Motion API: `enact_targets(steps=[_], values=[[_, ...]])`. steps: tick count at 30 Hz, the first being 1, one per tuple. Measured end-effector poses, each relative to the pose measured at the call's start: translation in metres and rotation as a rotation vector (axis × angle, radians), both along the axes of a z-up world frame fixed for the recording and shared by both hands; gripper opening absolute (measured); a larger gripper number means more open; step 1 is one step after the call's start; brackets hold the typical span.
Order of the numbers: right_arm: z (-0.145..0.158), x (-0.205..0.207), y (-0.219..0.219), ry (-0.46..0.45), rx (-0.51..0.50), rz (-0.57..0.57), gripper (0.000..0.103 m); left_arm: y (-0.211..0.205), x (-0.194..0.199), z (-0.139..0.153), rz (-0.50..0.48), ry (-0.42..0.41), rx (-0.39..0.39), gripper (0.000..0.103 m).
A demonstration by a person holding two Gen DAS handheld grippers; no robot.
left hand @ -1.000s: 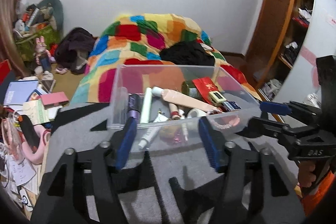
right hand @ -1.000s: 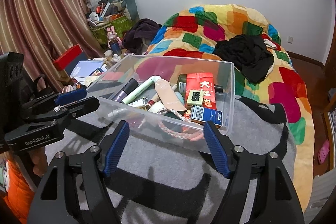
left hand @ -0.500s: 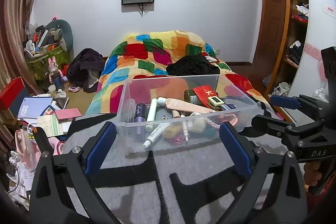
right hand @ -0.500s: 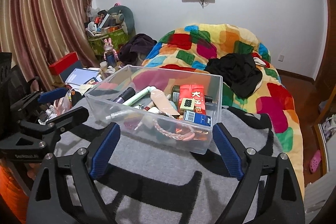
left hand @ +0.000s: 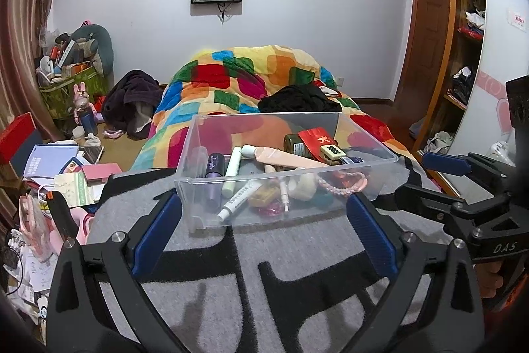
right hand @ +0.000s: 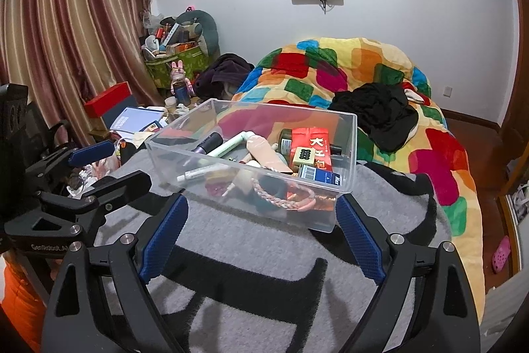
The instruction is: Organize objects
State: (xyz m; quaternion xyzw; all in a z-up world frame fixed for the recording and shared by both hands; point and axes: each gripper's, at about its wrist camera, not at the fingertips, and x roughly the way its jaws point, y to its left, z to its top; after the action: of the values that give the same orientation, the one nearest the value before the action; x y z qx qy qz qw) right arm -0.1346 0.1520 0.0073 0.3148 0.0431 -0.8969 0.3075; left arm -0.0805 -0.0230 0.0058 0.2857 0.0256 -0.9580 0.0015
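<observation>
Clear plastic bin (left hand: 363,184) of toiletries sits just ahead of the left gripper (left hand: 263,232) and right gripper (right hand: 261,235), both spread wide and empty, on a grey-black blanket (right hand: 264,257) near the patchwork-quilted bed (right hand: 363,68).

A clear plastic storage bin (left hand: 198,187) sits on a grey blanket with bold black markings (left hand: 231,303). Inside it lie a purple cylindrical tube (left hand: 214,169), a pale green tube (left hand: 233,171), a white tube with dark print (left hand: 238,204), a long peach-coloured tube (left hand: 286,157), a red packet with a gold character (left hand: 314,139) and a pink braided cord (left hand: 342,184). The left gripper (left hand: 263,229) hangs just before the bin's near wall, its blue-padded jaws spread wide. The black right gripper (left hand: 429,177) shows at the right edge, jaws parted. Behind lies a patchwork quilt of bright colours (left hand: 251,78)
</observation>
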Motion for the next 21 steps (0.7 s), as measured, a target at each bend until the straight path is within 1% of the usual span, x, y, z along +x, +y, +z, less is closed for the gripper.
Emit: enact_targets(steps=[8,21], values=[[-0.0023,0.0007,-0.0014,-0.013,-0.003,-0.004,0.09,0.0009,0.0004,0.0,-0.001,-0.003,0.01,0.101],[-0.0008,0.001,-0.0006,-0.01,-0.009,-0.007,0.09,0.0002,0.0008,-0.0008,0.004,-0.006,0.019,0.101]])
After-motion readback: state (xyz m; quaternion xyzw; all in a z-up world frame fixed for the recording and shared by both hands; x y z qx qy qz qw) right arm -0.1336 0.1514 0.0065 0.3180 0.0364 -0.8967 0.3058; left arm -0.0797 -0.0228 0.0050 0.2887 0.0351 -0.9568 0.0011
